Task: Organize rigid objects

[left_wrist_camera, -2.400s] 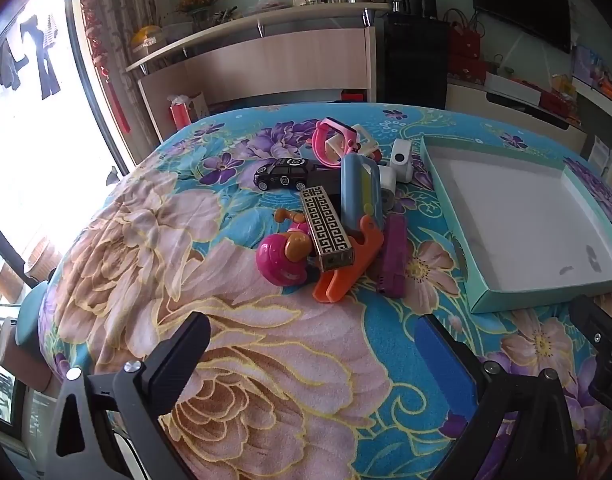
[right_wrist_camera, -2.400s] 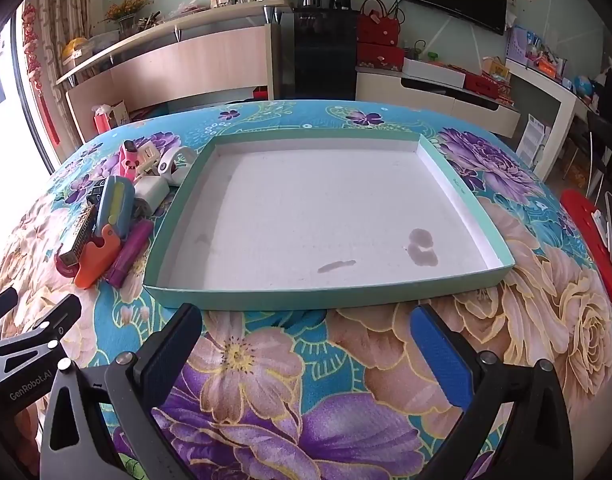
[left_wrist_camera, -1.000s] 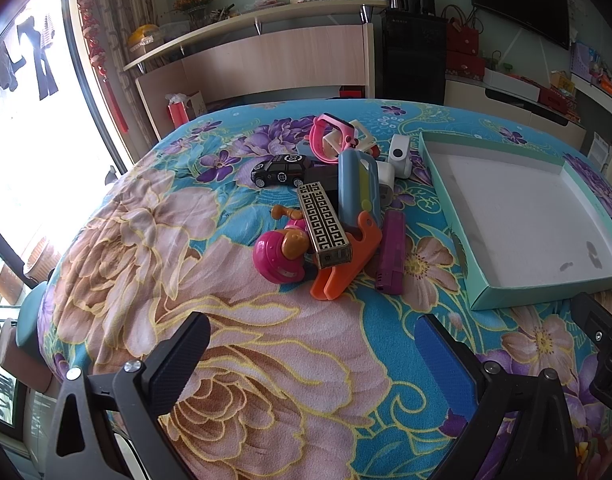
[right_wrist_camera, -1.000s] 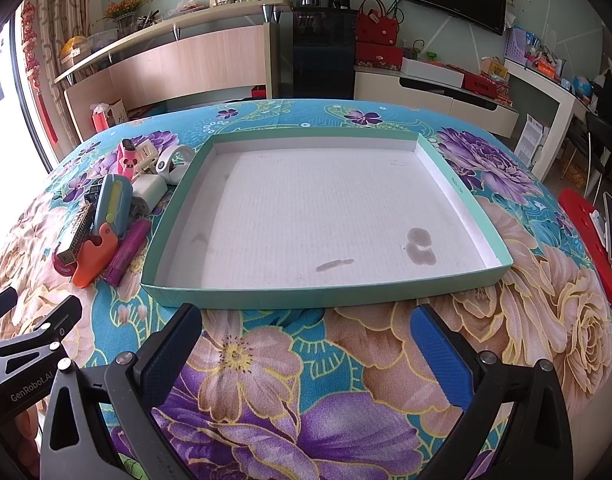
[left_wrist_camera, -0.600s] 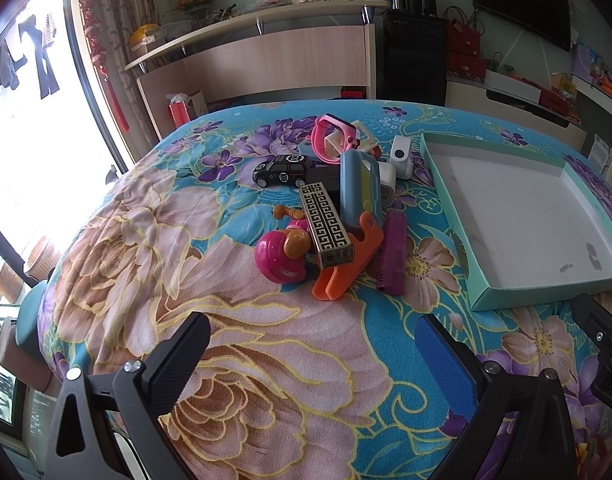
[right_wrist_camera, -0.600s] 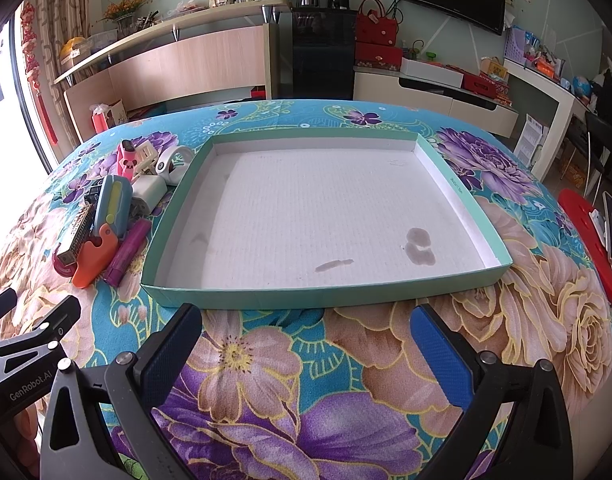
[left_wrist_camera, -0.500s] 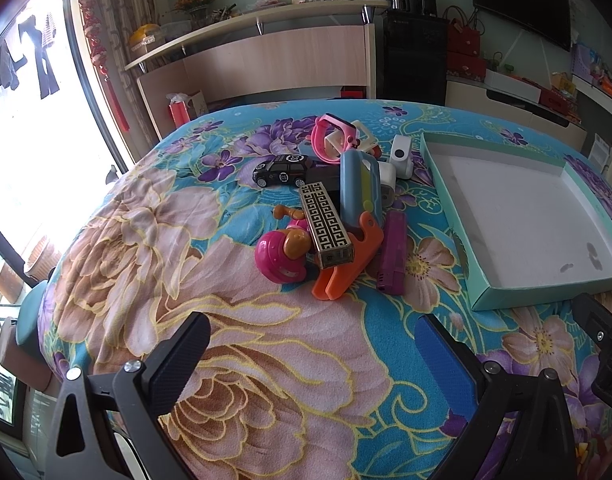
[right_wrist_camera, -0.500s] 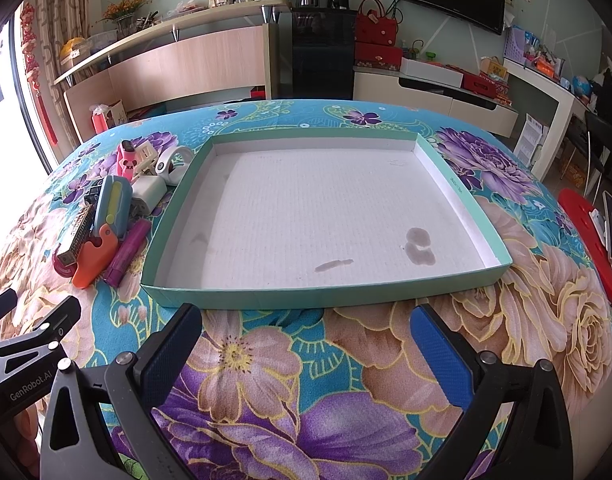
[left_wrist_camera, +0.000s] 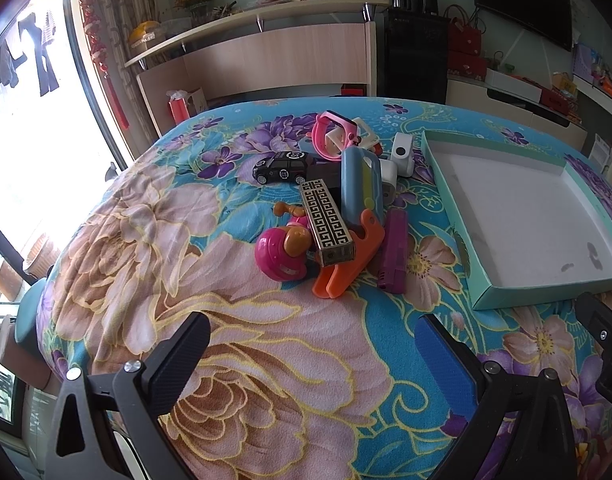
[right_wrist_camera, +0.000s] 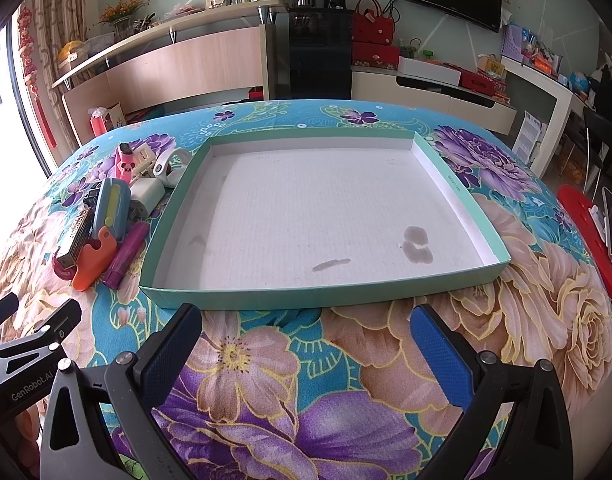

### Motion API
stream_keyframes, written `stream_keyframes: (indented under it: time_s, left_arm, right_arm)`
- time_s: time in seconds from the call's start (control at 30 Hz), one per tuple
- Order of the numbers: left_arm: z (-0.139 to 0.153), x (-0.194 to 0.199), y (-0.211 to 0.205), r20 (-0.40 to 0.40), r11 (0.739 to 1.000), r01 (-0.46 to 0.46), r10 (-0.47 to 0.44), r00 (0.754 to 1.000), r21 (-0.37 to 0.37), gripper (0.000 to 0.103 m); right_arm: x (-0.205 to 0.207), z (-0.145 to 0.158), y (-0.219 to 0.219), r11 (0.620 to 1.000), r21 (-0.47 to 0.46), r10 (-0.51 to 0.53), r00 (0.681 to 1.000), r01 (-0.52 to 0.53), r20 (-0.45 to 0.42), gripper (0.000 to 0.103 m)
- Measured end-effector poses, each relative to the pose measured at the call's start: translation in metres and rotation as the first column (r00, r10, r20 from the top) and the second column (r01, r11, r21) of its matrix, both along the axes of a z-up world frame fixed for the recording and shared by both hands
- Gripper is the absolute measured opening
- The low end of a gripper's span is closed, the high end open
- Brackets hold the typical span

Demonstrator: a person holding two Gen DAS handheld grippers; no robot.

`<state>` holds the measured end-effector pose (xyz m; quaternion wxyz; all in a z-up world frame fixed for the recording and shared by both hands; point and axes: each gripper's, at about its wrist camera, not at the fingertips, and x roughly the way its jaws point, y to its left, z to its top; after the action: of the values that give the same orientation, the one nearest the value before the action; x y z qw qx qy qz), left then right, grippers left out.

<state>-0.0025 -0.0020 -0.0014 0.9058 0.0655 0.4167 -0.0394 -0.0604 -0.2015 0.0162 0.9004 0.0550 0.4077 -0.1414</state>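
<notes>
My left gripper (left_wrist_camera: 312, 340) hangs with its fingers spread wide and nothing between them, low over the flowered tablecloth (left_wrist_camera: 242, 360) at the near edge. My right gripper (right_wrist_camera: 306, 334) is the same: fingers spread, empty, pointing at the near wall of the teal tray (right_wrist_camera: 266, 294).

I judge that I hold both open because nothing is picked yet; each sits facing its own job, the left toward the heap, the right toward where things should land.

Just beyond my left fingers lies the pile, left of the tray. Nearest is the pink round toy (left_wrist_camera: 280, 254), touching the orange plastic piece (left_wrist_camera: 346, 268). A patterned harmonica box (left_wrist_camera: 326, 220) leans across both, so it probably has to come off first. The purple bar (left_wrist_camera: 394, 252) lies beside the orange piece, closest to the tray and free on top, which makes it an easy first grab. Farther back a blue and yellow case (left_wrist_camera: 362, 188) rests on the heap, then a black toy car (left_wrist_camera: 282, 168) standing apart to the left, a pink watch (left_wrist_camera: 332, 132) and a white camera-like piece (left_wrist_camera: 402, 152) at the far end.

The tray holds nothing but a few dark stains (right_wrist_camera: 416, 244) on its white floor, so the sorting looks unstarted.
</notes>
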Motion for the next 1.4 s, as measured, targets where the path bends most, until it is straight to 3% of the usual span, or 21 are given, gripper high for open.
stream_keyframes:
  time_s: [0.2, 0.3, 0.5, 0.63, 0.73, 1.0, 1.1, 1.23, 1.4]
  left_arm:
    - [0.003, 0.002, 0.002, 0.0, 1.0, -0.006, 0.006, 1.0, -0.008, 0.103]
    - [0.012, 0.005, 0.011, 0.004, 0.998, 0.007, -0.007, 1.0, -0.066, 0.103]
    - [0.025, 0.034, 0.034, -0.036, 0.993, -0.024, 0.02, 0.999, -0.114, 0.103]
    - [0.022, 0.051, 0.042, -0.064, 0.991, -0.023, 0.014, 0.998, -0.134, 0.103]
    - [0.016, 0.065, 0.039, -0.093, 0.988, -0.02, 0.006, 0.996, -0.152, 0.09]
    - [0.01, 0.084, 0.022, -0.106, 0.982, 0.038, -0.058, 0.993, -0.183, 0.083]
    - [0.008, 0.086, 0.024, -0.116, 0.982, 0.028, -0.05, 0.992, -0.188, 0.072]
    - [0.014, 0.075, 0.04, -0.098, 0.963, 0.019, -0.047, 0.994, -0.269, 0.072]
    - [0.019, 0.067, 0.056, -0.072, 0.968, 0.02, -0.039, 0.997, -0.252, 0.072]
  right_arm:
    - [0.0, 0.0, 0.001, 1.0, -0.002, 0.002, 1.0, -0.002, 0.001, 0.103]
    - [-0.002, 0.005, 0.0, 1.0, 0.018, 0.015, 1.0, -0.015, 0.02, 0.103]
    - [0.008, 0.025, 0.007, 0.993, 0.086, 0.075, 0.994, -0.082, 0.084, 0.103]
    - [0.024, 0.035, 0.023, 0.988, 0.077, 0.127, 0.987, -0.134, 0.097, 0.103]
    - [0.038, 0.034, 0.034, 0.983, 0.076, 0.158, 0.983, -0.165, 0.089, 0.103]
    - [0.058, 0.035, 0.046, 0.979, 0.07, 0.183, 0.98, -0.189, 0.083, 0.103]
    - [0.066, 0.039, 0.046, 0.979, 0.079, 0.18, 0.98, -0.187, 0.087, 0.103]
    - [0.075, 0.042, 0.045, 0.975, 0.116, 0.178, 0.98, -0.187, 0.089, 0.103]
    - [0.087, 0.043, 0.061, 0.956, 0.151, 0.238, 0.966, -0.251, 0.1, 0.103]
